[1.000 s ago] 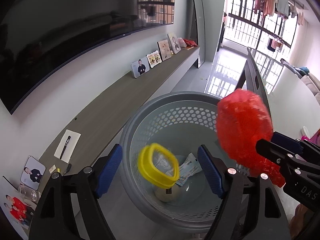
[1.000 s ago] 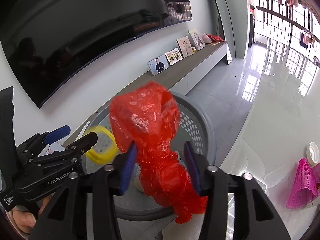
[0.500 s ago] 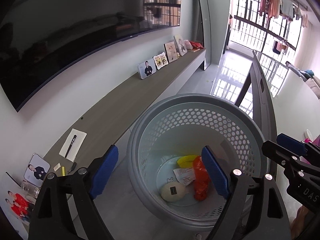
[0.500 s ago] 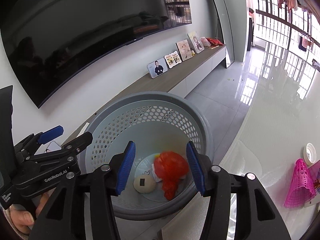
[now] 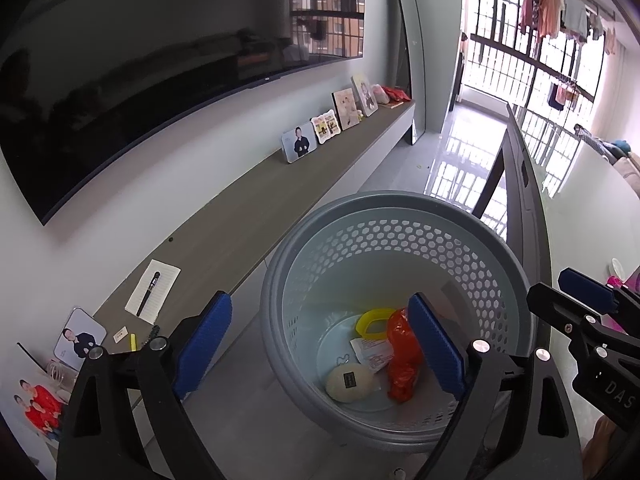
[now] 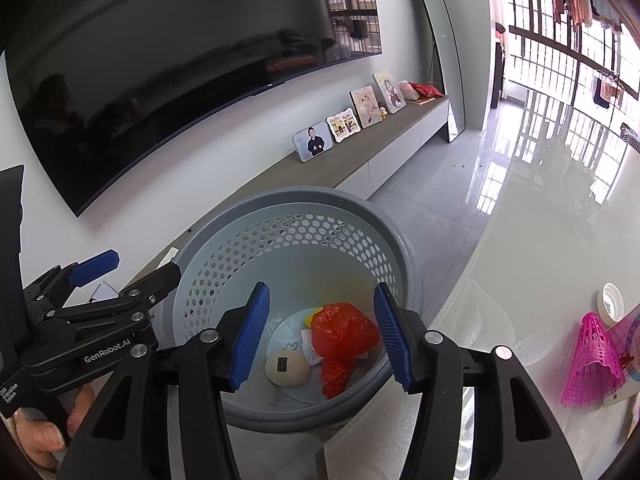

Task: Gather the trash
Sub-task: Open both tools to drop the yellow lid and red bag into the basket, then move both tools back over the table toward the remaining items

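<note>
1. Hovering over the grey perforated laundry basket (image 5: 400,216), I point both my grippers down into its mouth.
2. My left gripper (image 5: 320,344) stands wide apart with nothing between its blue pads (image 5: 204,344); its jaws have just been opening further.
3. My right gripper (image 6: 322,340) is parted about halfway and empty too; its jaws have just been opening a little, and no pad touches anything.
4. The red plastic bag (image 6: 344,336) lies crumpled on the basket floor, towards the right side of the bottom.
5. The yellow tape ring (image 5: 374,322) lies behind the bag on the floor of the basket, half hidden by it in the right wrist view.
6. A crumpled paper receipt (image 5: 370,354) lies between the ring and the bag, touching the bag.
7. A cream oval pouch with a dark label (image 5: 350,382) rests at the near side of the basket floor, just beside the receipt.
8. In the right wrist view a hand (image 6: 44,428) grips the left gripper's handle at the lower left.
9. Beyond the basket runs a low TV console (image 5: 256,208) with photo frames (image 5: 300,144), under a wall-mounted television (image 5: 140,64).
10. A pink shuttlecock-shaped mesh (image 6: 592,364) lies on the pale surface to my right, well apart from the basket.
</note>
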Demonstrator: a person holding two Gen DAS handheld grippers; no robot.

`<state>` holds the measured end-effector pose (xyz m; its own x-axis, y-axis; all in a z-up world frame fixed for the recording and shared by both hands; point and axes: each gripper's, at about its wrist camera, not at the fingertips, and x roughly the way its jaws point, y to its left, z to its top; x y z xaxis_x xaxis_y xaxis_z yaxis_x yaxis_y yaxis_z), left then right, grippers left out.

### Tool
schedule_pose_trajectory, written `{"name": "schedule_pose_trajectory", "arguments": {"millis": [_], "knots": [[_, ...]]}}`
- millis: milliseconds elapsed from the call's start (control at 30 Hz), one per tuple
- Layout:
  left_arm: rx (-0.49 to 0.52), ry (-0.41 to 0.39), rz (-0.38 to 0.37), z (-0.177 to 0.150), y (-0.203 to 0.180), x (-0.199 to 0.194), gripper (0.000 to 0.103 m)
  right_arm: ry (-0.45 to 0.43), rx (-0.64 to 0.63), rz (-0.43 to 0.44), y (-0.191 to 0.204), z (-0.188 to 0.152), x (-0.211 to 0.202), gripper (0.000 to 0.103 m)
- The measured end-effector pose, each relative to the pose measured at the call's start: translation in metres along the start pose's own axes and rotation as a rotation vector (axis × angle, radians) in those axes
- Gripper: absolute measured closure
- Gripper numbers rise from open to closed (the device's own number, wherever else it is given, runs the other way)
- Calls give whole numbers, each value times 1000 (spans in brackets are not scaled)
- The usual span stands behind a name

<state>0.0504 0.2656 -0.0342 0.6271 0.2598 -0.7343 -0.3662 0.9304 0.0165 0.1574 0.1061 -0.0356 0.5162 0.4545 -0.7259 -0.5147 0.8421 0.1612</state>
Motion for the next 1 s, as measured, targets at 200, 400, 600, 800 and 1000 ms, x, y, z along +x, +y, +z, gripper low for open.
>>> {"name": "schedule_pose_trajectory", "arguments": {"millis": [200,400,600,800,1000], "knots": [[5,-17,7,-2,-3,-9,11,-15,4,-16,0,-2,-7,46],[11,-31,14,-5,-5,-16,9,-32,19,-48,-4,-7,-16,40],[25,-47,18,-10,-13,-26,9,-46,24,-105,-9,-15,-28,38],[56,-51,-7,-18,-30,-37,9,-57,43,-147,-17,-29,-45,36],[96,-58,-57,-27,-54,-48,8,-69,90,-203,-37,-52,-72,36]]}}
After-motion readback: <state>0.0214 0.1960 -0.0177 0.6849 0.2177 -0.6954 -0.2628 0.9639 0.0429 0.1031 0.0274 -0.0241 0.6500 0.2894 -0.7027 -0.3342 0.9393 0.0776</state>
